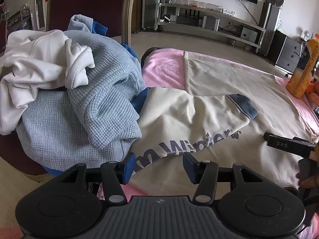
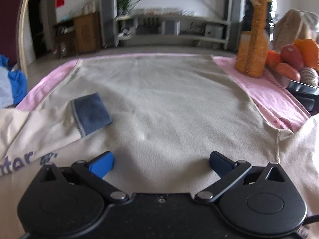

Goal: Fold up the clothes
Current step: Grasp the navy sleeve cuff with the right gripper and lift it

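A cream sweatshirt point(image 2: 159, 103) lies spread flat on a pink cloth point(image 2: 269, 93); it also shows in the left wrist view point(image 1: 229, 83). Its left sleeve point(image 1: 189, 115), with a dark blue cuff point(image 1: 244, 104) and purple lettering, is folded across the body; the cuff also shows in the right wrist view point(image 2: 90, 116). My left gripper point(image 1: 158, 166) is open, low over the sleeve's lettering. My right gripper point(image 2: 161, 164) is wide open and empty just above the sweatshirt's near part. The right gripper's finger point(image 1: 287, 144) shows at the right of the left wrist view.
A pile of clothes, a grey-blue waffle knit point(image 1: 83, 103) with a white garment point(image 1: 37, 63) on top, sits on a chair at the left. An orange bottle point(image 2: 253, 37) and a bowl of fruit point(image 2: 295, 63) stand at the table's right edge.
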Demonstrator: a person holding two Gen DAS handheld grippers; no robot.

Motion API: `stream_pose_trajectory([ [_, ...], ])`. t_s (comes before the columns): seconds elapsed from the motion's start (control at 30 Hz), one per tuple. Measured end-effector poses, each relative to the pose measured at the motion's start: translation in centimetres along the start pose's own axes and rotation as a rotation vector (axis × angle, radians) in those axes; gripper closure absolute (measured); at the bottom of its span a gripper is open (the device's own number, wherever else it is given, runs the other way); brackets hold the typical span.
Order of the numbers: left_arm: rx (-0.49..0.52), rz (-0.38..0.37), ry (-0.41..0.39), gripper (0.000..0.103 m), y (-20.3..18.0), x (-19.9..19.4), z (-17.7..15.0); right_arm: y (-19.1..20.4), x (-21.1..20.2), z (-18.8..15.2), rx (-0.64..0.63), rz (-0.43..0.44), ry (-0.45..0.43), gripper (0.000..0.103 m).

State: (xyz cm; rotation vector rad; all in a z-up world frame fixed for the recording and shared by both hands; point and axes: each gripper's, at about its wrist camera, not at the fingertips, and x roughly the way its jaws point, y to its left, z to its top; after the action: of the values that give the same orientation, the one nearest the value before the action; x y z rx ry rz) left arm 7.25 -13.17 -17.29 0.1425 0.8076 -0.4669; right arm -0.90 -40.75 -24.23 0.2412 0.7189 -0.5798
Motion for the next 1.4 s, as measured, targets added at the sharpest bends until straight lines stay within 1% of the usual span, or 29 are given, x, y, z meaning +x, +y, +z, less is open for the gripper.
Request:
stream_pose_trajectory([
  [0.07, -0.006, -0.007, -0.004, 0.050, 0.1, -0.1, 0.1, -0.4, -0.9, 1.3, -0.007, 0.005, 0.057, 0.000],
  [0.1, -0.009, -0.010, -0.006, 0.050, 0.1, -0.2, 0.1, -0.8, -2.1, 2.1, 0.008, 0.018, 0.049, 0.000],
  [0.17, -0.016, -0.018, -0.010, 0.050, 0.2, -0.4, 0.2, -1.6, -4.6, 3.4, 0.073, 0.060, -0.002, 0.000],
  [0.23, -0.023, -0.026, -0.014, 0.049, 0.3, -0.5, 0.3, -2.2, -6.3, 5.2, 0.176, 0.122, 0.016, 0.000],
  [0.3, -0.017, -0.023, -0.019, 0.049, 0.3, -0.6, 0.3, -2.6, -6.3, 6.8, 0.282, 0.237, 0.072, 0.000],
  [0.33, -0.016, -0.021, -0.020, 0.048, 0.3, -0.7, 0.3, -2.5, -5.9, 7.4, 0.322, 0.270, 0.100, 0.001],
  [0.37, -0.020, -0.021, -0.019, 0.048, 0.5, -0.7, 0.3, -2.2, -5.2, 7.8, 0.345, 0.283, 0.131, 0.003],
  [0.4, -0.026, -0.021, -0.016, 0.048, 0.6, -0.7, 0.3, -1.8, -4.3, 8.1, 0.358, 0.303, 0.162, 0.016],
  [0.43, -0.032, -0.021, -0.014, 0.048, 0.8, -0.7, 0.3, -1.4, -3.2, 8.3, 0.368, 0.324, 0.188, 0.031],
  [0.47, -0.038, -0.023, -0.009, 0.048, 0.9, -0.6, 0.3, -1.1, -2.2, 8.4, 0.388, 0.327, 0.220, 0.041],
  [0.5, -0.044, -0.025, -0.004, 0.048, 1.0, -0.6, 0.3, -0.9, -1.1, 8.2, 0.422, 0.345, 0.249, 0.045],
  [0.57, -0.049, -0.035, 0.007, 0.048, 1.2, -0.4, 0.3, -0.5, 1.1, 8.0, 0.484, 0.384, 0.302, 0.046],
  [0.6, -0.050, -0.039, 0.012, 0.048, 1.2, -0.3, 0.3, -0.2, 1.6, 7.7, 0.497, 0.394, 0.305, 0.046],
  [0.7, -0.042, -0.048, 0.023, 0.047, 1.1, 0.0, 0.2, 0.9, 2.9, 7.4, 0.495, 0.378, 0.310, 0.048],
  [0.77, -0.037, -0.049, 0.030, 0.047, 1.0, 0.1, 0.2, 1.2, 3.9, 7.2, 0.517, 0.354, 0.326, 0.054],
  [0.8, -0.036, -0.051, 0.035, 0.047, 0.9, 0.2, 0.2, 1.1, 4.4, 7.1, 0.534, 0.341, 0.330, 0.055],
  [0.87, -0.037, -0.056, 0.044, 0.047, 0.9, 0.3, 0.1, 0.9, 5.3, 7.1, 0.560, 0.316, 0.330, 0.055],
  [0.93, -0.036, -0.057, 0.051, 0.047, 0.9, 0.4, 0.1, 0.9, 5.8, 6.9, 0.575, 0.302, 0.311, 0.058],
  [1.0, -0.032, -0.054, 0.054, 0.047, 0.8, 0.5, 0.0, 0.9, 6.0, 6.8, 0.567, 0.283, 0.292, 0.069],
  [1.03, -0.030, -0.052, 0.056, 0.047, 0.8, 0.5, 0.0, 1.1, 6.1, 6.9, 0.544, 0.255, 0.283, 0.083],
  [1.07, -0.029, -0.049, 0.057, 0.047, 0.8, 0.5, -0.1, 1.2, 6.0, 6.8, 0.527, 0.231, 0.277, 0.093],
  [1.13, -0.030, -0.042, 0.058, 0.047, 0.8, 0.6, -0.1, 0.9, 5.5, 6.8, 0.521, 0.227, 0.262, 0.095],
  [1.23, -0.030, -0.037, 0.052, 0.047, 0.9, 0.5, -0.1, 0.6, 2.9, 7.2, 0.488, 0.251, 0.211, 0.096],
  [1.33, -0.029, -0.040, 0.020, 0.047, 1.1, -0.2, -0.2, -0.3, -0.8, 7.6, 0.501, 0.357, 0.179, 0.096],
  [1.4, -0.042, -0.055, 0.003, 0.047, 1.3, -0.6, -0.2, -1.0, -3.7, 7.9, 0.517, 0.418, 0.151, 0.096],
])
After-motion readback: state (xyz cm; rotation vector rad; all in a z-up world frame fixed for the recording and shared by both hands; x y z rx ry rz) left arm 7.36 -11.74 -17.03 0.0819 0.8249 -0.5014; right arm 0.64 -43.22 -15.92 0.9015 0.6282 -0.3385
